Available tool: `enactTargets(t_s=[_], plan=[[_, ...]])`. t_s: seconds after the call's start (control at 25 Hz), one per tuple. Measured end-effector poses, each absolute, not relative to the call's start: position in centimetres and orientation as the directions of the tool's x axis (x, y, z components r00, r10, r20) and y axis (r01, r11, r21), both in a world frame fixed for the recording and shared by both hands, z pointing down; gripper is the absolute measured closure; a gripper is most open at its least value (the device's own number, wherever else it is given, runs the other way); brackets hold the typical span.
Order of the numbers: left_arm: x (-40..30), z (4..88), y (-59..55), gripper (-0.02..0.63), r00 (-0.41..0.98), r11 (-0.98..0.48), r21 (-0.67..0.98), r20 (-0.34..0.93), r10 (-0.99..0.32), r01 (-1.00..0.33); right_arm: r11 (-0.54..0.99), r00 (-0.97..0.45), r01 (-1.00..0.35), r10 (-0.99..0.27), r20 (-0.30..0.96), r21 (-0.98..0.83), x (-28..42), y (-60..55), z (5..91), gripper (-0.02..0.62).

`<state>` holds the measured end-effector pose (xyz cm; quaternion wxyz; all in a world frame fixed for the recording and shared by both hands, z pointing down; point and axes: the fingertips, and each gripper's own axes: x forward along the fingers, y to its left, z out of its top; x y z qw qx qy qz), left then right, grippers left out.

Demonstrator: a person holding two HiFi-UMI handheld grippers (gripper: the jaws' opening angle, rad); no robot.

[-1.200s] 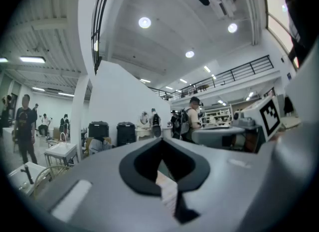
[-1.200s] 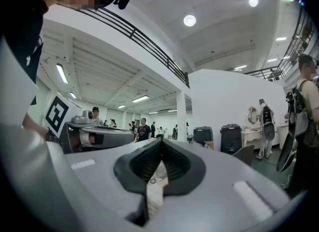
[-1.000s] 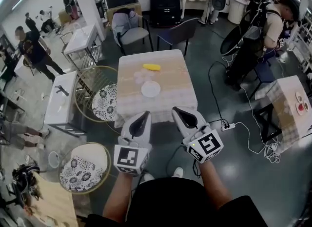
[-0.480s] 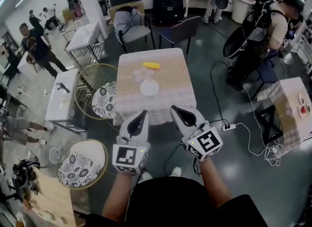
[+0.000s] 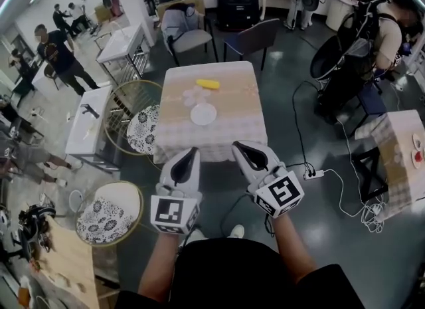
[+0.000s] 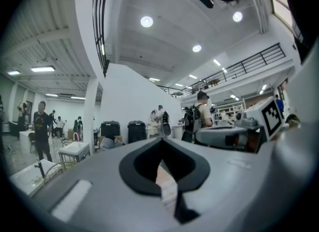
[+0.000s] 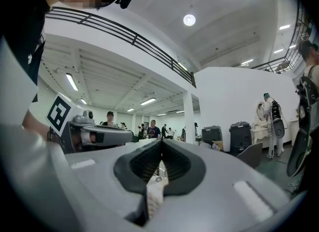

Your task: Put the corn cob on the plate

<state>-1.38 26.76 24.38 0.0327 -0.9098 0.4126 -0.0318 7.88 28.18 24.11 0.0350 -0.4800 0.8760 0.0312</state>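
A yellow corn cob lies at the far side of a small square table with a checked cloth. A white plate sits nearer, at the table's middle, with nothing on it. Both grippers are held level in front of the table's near edge, short of it and apart from the corn and the plate. My left gripper is shut with nothing in it, its tips meeting in the left gripper view. My right gripper is likewise shut and empty.
Two round rattan chairs with patterned cushions stand left of the table, beside a white side table. Grey chairs stand behind it. A power strip and cables lie on the floor at right. Several people stand around.
Both grippers have edged forward toward the table, still shut. The corn cob and the plate have stayed where they were. People at the left have walked on.
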Motion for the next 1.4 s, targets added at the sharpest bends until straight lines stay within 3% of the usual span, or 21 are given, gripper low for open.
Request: enactTargets(t_s=[0.56,1.4], plan=[[-3.6,24.7,25.4,0.600,0.612,-0.615,-0.098,0.058,-0.788,-0.783,0.570,-0.569,-0.821,-0.818,-0.083,0.008,6.7,25.8,24.6,0.594],[-6.4,24.4,11.9,0.600,0.663,-0.663,-0.057,0.033,-0.748,-0.746,0.518,-0.518,-0.855,-0.854,-0.053,0.029,3.6,13.5,24.2,0.594]])
